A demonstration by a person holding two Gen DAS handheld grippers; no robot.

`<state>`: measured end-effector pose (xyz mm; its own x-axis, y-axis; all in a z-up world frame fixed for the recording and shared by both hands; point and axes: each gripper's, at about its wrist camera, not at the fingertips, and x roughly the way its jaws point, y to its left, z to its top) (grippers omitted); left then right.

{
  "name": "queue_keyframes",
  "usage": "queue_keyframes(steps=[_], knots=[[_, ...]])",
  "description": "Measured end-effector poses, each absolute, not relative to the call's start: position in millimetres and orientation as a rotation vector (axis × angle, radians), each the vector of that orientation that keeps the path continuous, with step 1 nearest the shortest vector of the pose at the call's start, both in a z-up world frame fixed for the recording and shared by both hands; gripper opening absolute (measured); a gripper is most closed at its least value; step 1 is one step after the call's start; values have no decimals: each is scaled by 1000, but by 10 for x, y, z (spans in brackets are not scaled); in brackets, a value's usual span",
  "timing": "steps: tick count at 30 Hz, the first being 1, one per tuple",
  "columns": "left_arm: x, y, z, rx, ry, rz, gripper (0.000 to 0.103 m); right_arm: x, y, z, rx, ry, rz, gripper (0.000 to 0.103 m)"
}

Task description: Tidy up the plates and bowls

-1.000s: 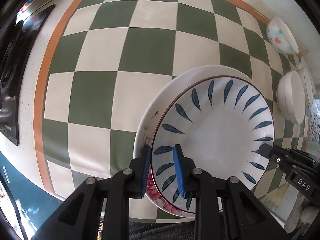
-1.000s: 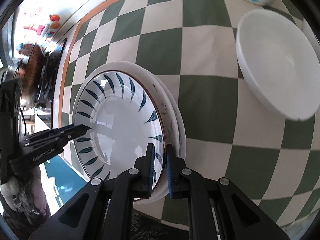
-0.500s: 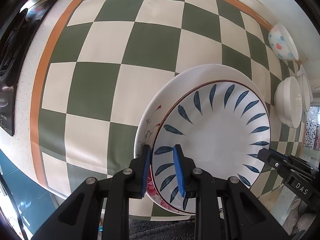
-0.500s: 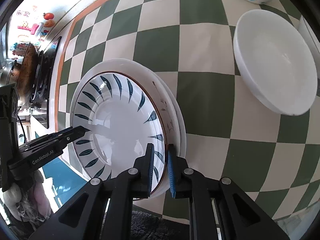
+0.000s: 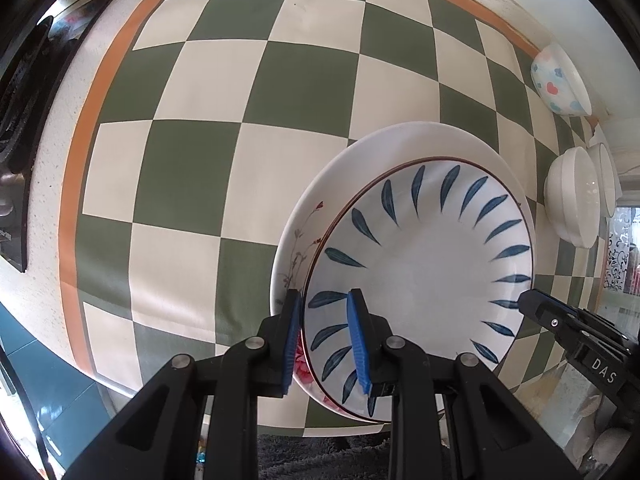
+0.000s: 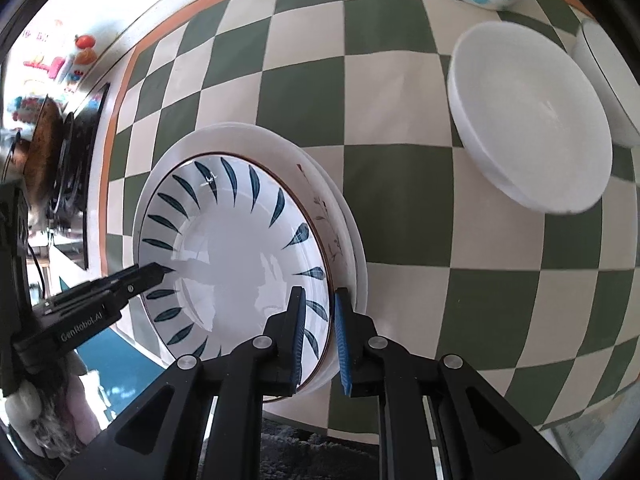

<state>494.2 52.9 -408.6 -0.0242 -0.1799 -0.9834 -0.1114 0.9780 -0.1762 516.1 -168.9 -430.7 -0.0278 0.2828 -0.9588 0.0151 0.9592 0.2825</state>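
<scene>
Gripping opposite edges of the blue-leaf plate (image 5: 420,276), the left gripper (image 5: 324,336) and right gripper (image 6: 320,332) each stayed clenched on its rim. Compared with a second earlier, the plate sat nearly unmoved atop the floral plate (image 5: 296,248) on the checked cloth (image 5: 224,128). With stacking apparently done, release seemed next. The white bowl (image 6: 528,128) waited at two o'clock in the right view.

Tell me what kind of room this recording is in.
Most likely a home kitchen: a stove at the counter's edge, a checked tablecloth with stacked plates, and bowls set out.
</scene>
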Motion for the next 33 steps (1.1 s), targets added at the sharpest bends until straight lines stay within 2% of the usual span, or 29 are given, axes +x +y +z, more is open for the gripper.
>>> queue_keyframes(steps=[8,18,20,23,24,25,26,27,28,33], knots=[[4816,489,-3871,-197,1541,-56,21,5043,-1717,-4097,215,1541,183,16],[4163,365,-2927,-114,1313,-79,22,4411,-1615,-3373,144,1382,199,17],[4010,353,-2751,-105,1273,-72,28,4229,-1596,-3138,144,1340,217,19],[3810,356,-2490,-74,1203,-52,37,4049,-1577,-2845,132,1278,226,39],[3763,350,-2419,-61,1187,-50,40,3985,-1568,-2743,130,1259,231,52],[3701,344,-2333,-49,1159,-48,47,3920,-1552,-2648,129,1240,236,66],[3673,351,-2292,-44,1146,-47,61,3845,-1545,-2535,124,1214,237,72],[3640,350,-2237,-41,1130,-48,70,3785,-1539,-2445,119,1191,229,80],[3598,365,-2172,-53,1108,-51,85,3736,-1543,-2376,113,1173,220,83],[3460,392,-1999,-71,1066,-53,95,3479,-1588,-2029,80,1084,165,89]])
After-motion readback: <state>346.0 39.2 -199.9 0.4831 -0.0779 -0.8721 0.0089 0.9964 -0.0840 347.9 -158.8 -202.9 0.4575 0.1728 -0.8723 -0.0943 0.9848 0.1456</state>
